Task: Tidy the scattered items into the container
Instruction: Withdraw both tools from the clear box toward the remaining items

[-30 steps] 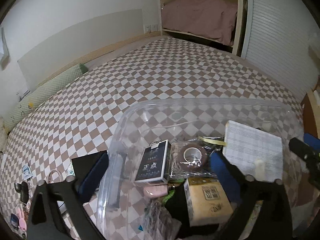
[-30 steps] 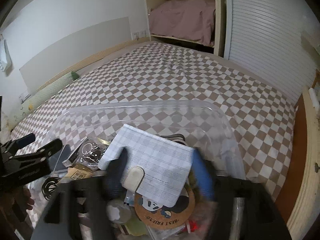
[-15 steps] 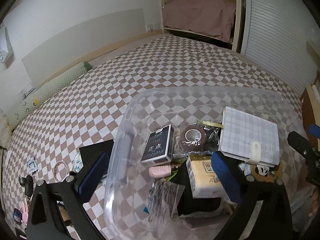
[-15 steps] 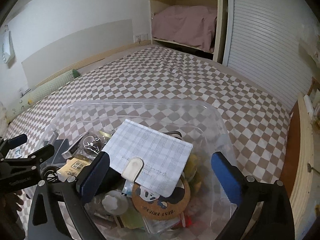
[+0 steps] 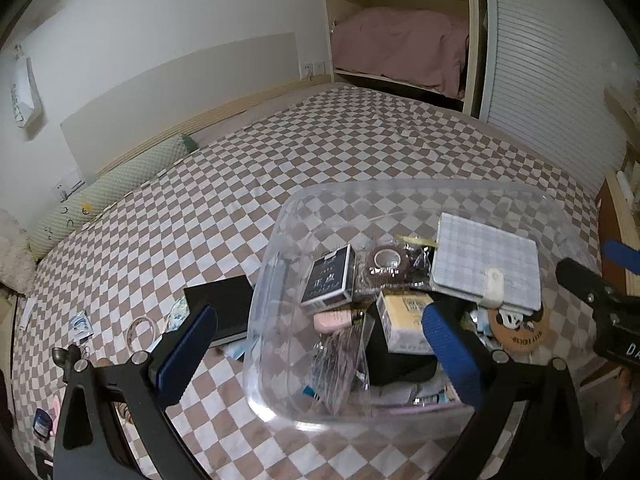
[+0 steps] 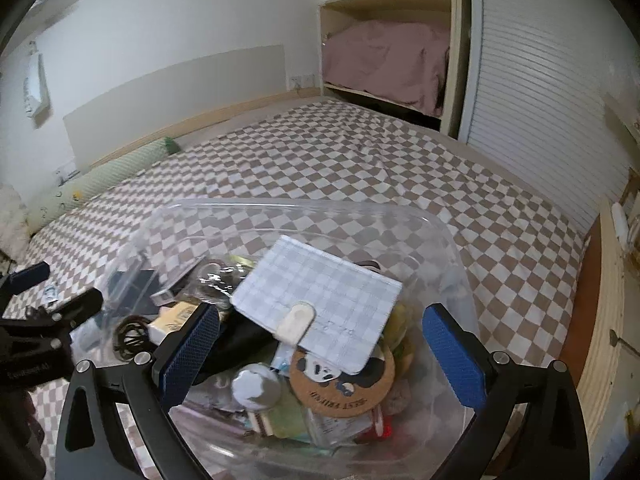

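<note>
Two tongs, both spread wide and empty; the right gripper (image 6: 320, 352) has just finished opening. One clear container (image 6: 452, 240) sits below them on the checkered bed (image 5: 320, 148), holding one checked notebook (image 6: 320, 300), one panda coaster (image 6: 342, 380) and one tape roll (image 5: 386, 264). Beside the left gripper (image 5: 320, 344), one black book (image 5: 224, 304) lies outside.

A bed (image 5: 360, 148) covered in a brown-and-white checked sheet. On it sit a clear plastic container (image 5: 280, 256), a black notebook (image 5: 224, 304) just beside it, a long green bolster (image 5: 108, 192) along the far edge, and small scattered items, too small to identify, near the left corner.
</note>
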The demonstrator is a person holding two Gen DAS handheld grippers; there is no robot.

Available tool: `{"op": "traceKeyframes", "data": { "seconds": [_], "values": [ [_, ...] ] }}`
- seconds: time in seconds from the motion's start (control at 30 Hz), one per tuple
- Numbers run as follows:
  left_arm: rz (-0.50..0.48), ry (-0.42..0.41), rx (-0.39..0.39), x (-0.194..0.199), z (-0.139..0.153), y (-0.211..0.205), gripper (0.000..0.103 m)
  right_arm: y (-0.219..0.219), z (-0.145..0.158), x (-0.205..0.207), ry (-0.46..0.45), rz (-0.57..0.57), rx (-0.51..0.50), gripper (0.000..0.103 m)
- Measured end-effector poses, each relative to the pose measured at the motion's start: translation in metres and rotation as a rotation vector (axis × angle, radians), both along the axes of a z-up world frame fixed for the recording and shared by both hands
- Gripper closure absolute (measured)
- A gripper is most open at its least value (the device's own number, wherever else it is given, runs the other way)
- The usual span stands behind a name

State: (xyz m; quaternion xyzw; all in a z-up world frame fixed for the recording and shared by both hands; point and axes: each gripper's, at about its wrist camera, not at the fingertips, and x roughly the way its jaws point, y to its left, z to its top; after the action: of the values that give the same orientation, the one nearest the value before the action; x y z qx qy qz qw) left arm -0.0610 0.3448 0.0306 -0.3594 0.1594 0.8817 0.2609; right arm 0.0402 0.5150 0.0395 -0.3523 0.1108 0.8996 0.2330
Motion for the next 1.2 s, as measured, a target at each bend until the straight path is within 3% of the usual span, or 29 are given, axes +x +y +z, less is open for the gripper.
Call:
{"op": "traceKeyframes", "data": {
  "seconds": [0.6, 1.2],
  "values": [
    [0.151, 0.045, 0.02, 0.016, 0.014, -0.097, 0.0, -0.055, 0.002, -0.009, 0.031, 0.103, -0.006, 0.002],
    [0.426, 0.048, 0.033, 0.02, -0.006, -0.255, 0.0, -0.159, -0.004, -0.052, 0.038, 0.308, 0.039, 0.002]
  ]
}}
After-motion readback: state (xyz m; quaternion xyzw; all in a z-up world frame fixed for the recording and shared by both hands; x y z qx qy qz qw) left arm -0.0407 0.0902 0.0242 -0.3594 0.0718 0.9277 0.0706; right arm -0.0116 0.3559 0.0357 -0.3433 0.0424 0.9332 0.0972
